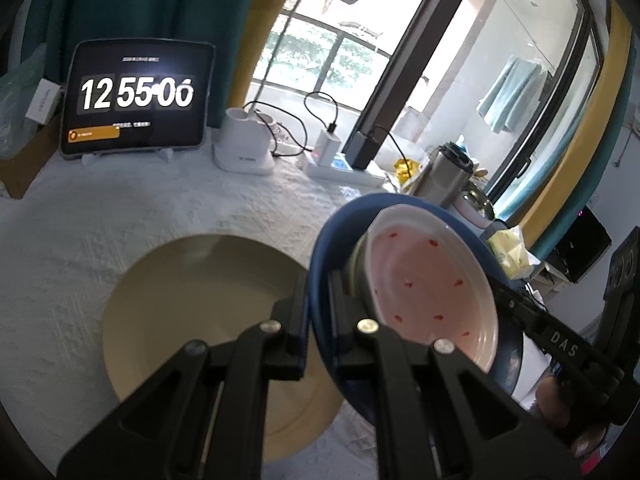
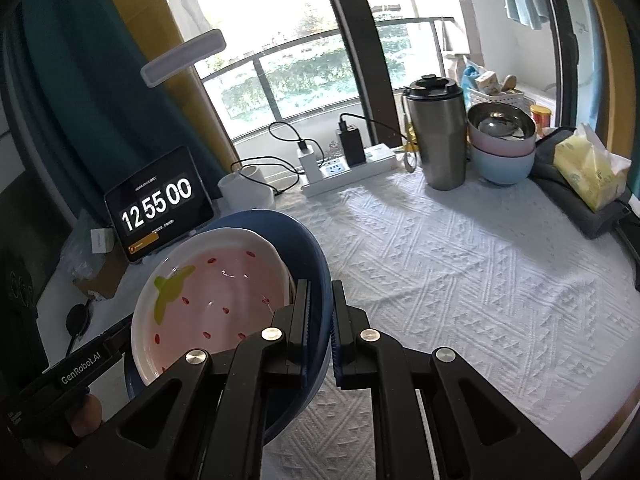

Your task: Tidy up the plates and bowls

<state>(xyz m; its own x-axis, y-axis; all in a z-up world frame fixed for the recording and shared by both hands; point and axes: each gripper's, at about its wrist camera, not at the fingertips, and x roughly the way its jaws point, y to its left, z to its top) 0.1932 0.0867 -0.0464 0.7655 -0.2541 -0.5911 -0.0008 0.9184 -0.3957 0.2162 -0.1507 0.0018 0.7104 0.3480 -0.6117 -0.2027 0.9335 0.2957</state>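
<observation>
Both grippers are shut on opposite rims of a blue bowl (image 1: 324, 268), which they hold tilted above the table. Inside it sits a pink strawberry-pattern dish (image 1: 432, 284) with a white rim. My left gripper (image 1: 318, 300) clamps the blue bowl's near rim. My right gripper (image 2: 320, 312) clamps the blue bowl (image 2: 308, 248) on the other side, with the pink dish (image 2: 216, 280) to its left. A beige plate (image 1: 192, 300) lies flat on the white tablecloth (image 1: 80, 248) below and left of the bowl.
A tablet clock (image 1: 136, 96) stands at the back. A white lamp base (image 1: 244, 144), power strip (image 2: 352, 168), steel tumbler (image 2: 438, 132), stacked pink and blue bowls (image 2: 502, 152) and yellow tissue pack (image 2: 592, 168) line the far and right edges.
</observation>
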